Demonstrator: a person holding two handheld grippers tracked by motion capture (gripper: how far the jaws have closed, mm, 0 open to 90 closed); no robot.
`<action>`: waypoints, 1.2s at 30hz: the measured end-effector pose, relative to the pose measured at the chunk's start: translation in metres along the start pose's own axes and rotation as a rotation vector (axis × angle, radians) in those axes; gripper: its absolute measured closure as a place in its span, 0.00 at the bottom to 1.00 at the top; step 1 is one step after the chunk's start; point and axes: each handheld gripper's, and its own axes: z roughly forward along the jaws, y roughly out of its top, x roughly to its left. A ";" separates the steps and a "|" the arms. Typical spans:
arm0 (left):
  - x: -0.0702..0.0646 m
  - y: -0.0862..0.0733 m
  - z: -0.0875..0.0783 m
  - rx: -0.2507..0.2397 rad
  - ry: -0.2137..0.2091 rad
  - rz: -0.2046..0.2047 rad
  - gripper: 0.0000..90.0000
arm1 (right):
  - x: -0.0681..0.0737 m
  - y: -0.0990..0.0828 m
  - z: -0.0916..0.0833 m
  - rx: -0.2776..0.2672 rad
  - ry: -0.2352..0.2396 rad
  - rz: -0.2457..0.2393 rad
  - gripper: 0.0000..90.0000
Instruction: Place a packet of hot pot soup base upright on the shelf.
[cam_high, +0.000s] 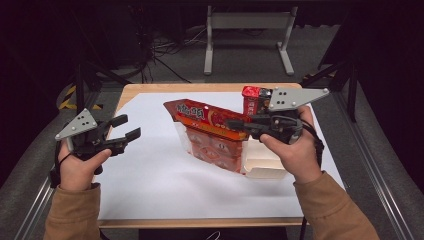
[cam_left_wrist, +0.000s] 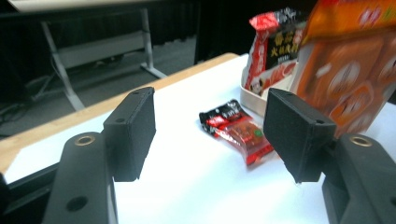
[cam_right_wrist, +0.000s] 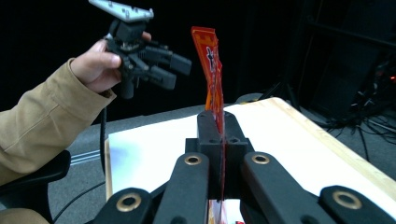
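A large orange-red snack bag hangs tilted over the white-covered table. My right gripper is shut on its top edge, and in the right gripper view the thin bag edge rises from between the closed jaws of the right gripper. My left gripper is held off to the left of the bag, open with nothing in it. In the left gripper view, beyond the spread jaws of the left gripper, a small red and black packet lies flat on the table.
A white open box sits behind and right of the bag, with a red packet standing at its far end. The wooden table rim runs along the back. A metal frame stands on the floor beyond.
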 end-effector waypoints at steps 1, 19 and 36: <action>0.002 -0.002 0.002 0.012 0.000 -0.004 0.38 | -0.001 0.001 -0.004 -0.007 -0.006 0.001 1.00; 0.017 -0.017 0.013 0.075 -0.002 -0.041 0.18 | -0.016 0.015 -0.049 -0.051 -0.094 -0.015 1.00; 0.021 -0.022 0.016 0.083 0.014 -0.060 0.11 | -0.037 0.009 -0.077 -0.054 -0.194 -0.043 1.00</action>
